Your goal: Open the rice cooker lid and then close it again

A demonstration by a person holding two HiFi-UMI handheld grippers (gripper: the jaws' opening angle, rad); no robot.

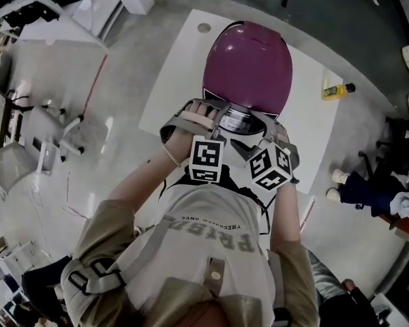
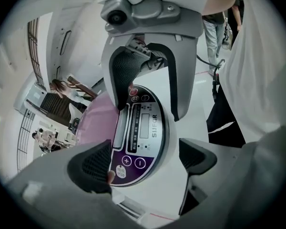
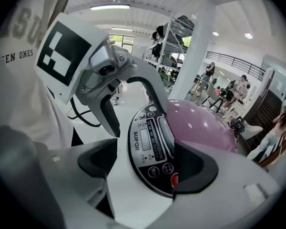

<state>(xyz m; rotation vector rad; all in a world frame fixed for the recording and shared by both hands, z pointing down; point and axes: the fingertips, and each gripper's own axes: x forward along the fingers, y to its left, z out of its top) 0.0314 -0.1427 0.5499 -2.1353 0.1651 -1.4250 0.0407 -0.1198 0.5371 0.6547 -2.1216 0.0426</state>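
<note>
The rice cooker stands on the white table (image 1: 307,125) with its rounded purple lid (image 1: 249,63) down. Its oval control panel (image 2: 140,135) faces me, at the cooker's front. My left gripper (image 2: 143,163) is open, its two pads standing wide to either side of the panel's lower end without pressing on it. My right gripper (image 3: 147,168) is also open, one pad in front of the panel's (image 3: 152,147) red button and the pink lid (image 3: 205,123). In the head view both grippers, left (image 1: 208,125) and right (image 1: 273,138), crowd close together at the cooker's front.
A yellow bottle (image 1: 337,90) lies on the table to the right of the cooker. The table has a round hole (image 1: 204,27) near its far left corner. Racks and chairs (image 1: 27,148) stand on the floor at left; a person (image 1: 368,189) sits at right.
</note>
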